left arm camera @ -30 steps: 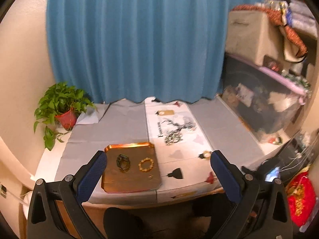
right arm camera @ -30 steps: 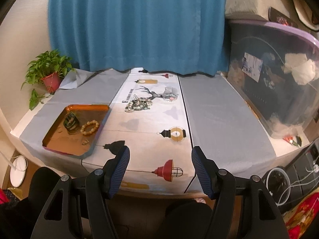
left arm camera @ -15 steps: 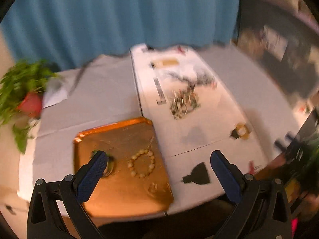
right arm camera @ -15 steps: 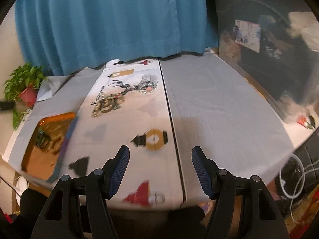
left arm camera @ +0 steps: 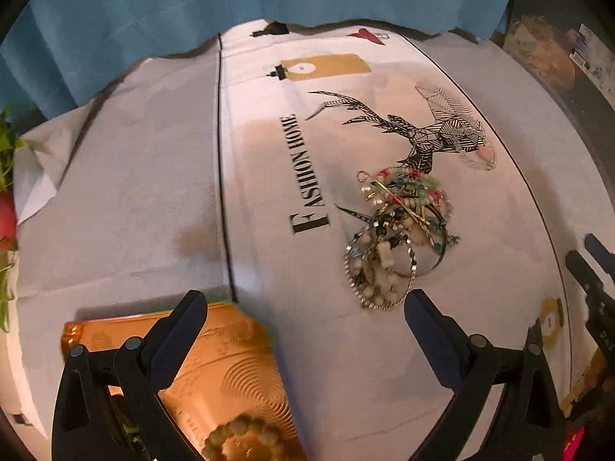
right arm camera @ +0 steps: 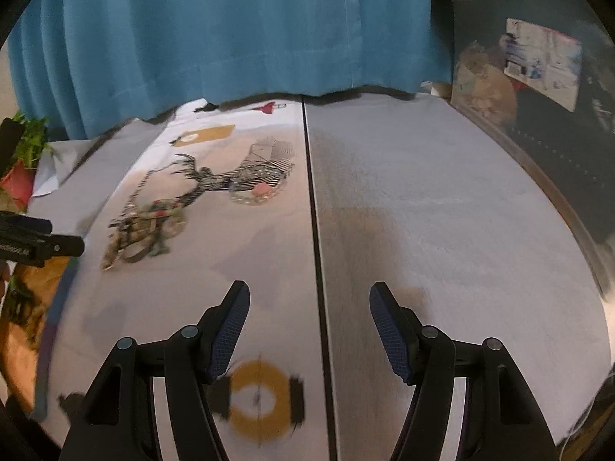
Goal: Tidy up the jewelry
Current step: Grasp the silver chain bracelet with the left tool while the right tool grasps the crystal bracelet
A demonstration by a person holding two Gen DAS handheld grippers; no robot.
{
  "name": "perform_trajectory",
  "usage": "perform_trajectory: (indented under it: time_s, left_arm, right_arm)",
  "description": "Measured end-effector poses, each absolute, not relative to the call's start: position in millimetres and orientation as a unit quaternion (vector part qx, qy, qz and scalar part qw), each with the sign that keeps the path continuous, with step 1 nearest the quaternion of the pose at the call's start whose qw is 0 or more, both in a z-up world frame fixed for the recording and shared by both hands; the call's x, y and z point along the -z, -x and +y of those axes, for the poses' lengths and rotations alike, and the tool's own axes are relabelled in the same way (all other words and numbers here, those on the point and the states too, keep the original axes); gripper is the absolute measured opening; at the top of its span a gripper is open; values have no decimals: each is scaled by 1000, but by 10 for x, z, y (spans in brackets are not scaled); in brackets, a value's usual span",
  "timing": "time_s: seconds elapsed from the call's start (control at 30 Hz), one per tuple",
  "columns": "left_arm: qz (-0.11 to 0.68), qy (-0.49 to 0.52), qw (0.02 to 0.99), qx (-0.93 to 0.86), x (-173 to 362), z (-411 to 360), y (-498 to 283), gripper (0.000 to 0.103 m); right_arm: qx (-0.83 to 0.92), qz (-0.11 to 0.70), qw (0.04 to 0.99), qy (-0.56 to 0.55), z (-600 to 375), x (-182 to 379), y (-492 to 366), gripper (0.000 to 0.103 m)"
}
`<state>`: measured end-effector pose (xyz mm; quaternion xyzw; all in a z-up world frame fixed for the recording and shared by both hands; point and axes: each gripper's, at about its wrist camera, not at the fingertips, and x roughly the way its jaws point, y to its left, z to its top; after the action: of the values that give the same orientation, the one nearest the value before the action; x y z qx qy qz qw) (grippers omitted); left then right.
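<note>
Copper-coloured metal is showing at about 7 o'clock in the left wrist view, where an embossed tray (left arm camera: pixel 230 365) is lying on the tabletop (left arm camera: pixel 127 199) with a bracelet of pale round beads (left arm camera: pixel 242 440) resting inside it near the lower edge. The left hand-held gripper (left arm camera: pixel 305 303) is hovering over the cloth with its fingers spread wide and nothing between them; its left finger is hanging above the tray's upper corner. Just past the fingertips, toward 1 o'clock, a tangled pile of jewelry (left arm camera: pixel 399 230) is lying on the white printed runner (left arm camera: pixel 269 176), a mix of chains, pale beads and pink and green strands. Beyond it, at 2 o'clock, a separate clear piece with a pink stone (left arm camera: pixel 478 151) is sitting on the printed deer, close to the pile; whether they touch cannot be told.

The right hand-held gripper (right arm camera: pixel 309 307) is also standing spread and empty, hanging over the dark seam between the runner and the grey cloth (right arm camera: pixel 442 211). From its view the jewelry pile (right arm camera: pixel 144 230) is lying toward 10 o'clock, well apart from its fingers, blurred. The clear piece (right arm camera: pixel 257 192) is sitting at about 11 o'clock. A blue curtain (right arm camera: pixel 230 27) is hanging behind the tabletop, and a potted plant (right arm camera: pixel 23 165) is standing at 9 o'clock.
</note>
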<state>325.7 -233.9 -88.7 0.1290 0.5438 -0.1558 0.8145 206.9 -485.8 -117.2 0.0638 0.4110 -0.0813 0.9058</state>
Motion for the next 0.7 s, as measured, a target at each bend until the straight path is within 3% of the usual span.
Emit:
perform_trajectory:
  time_s: [0.7]
  left_arm:
    - [556,-198,794,146,1307,-2497,-3115,102]
  right_arm:
    - [79,424,899,-80,-5002,1408,-2201,67]
